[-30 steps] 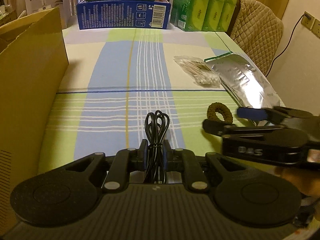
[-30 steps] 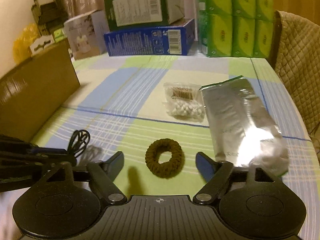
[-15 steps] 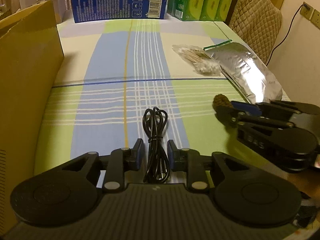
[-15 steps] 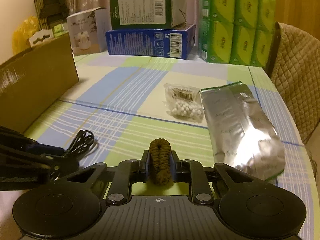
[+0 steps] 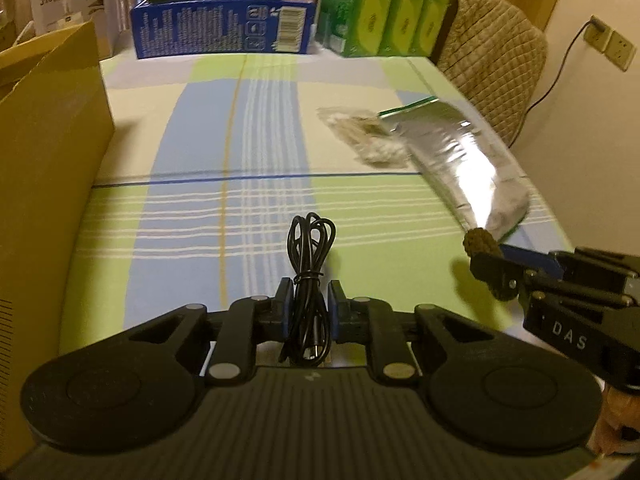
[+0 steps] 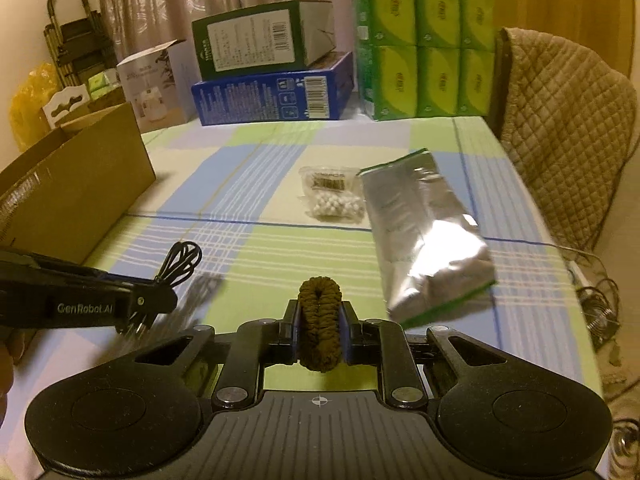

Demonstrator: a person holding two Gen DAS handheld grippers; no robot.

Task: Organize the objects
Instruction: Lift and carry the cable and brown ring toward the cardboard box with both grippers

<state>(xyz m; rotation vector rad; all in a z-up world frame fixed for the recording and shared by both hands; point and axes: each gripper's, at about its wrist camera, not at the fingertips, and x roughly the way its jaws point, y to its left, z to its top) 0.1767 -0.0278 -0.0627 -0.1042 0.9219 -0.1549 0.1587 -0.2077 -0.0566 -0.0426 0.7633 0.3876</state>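
1. Two hand-held grippers were each clamped on an item above the desk with its checked green-and-blue cloth.
2. The left hand-held gripper gripped a coiled black cable bundle, its loops sticking forward past the fingertips.
3. The right hand-held gripper squeezed a brown knitted hair scrunchie flat between its pads.
4. A silver foil pouch and a clear bag of cotton swabs lay just beside each other on the desk.
5. An open brown cardboard box stood at the left edge.
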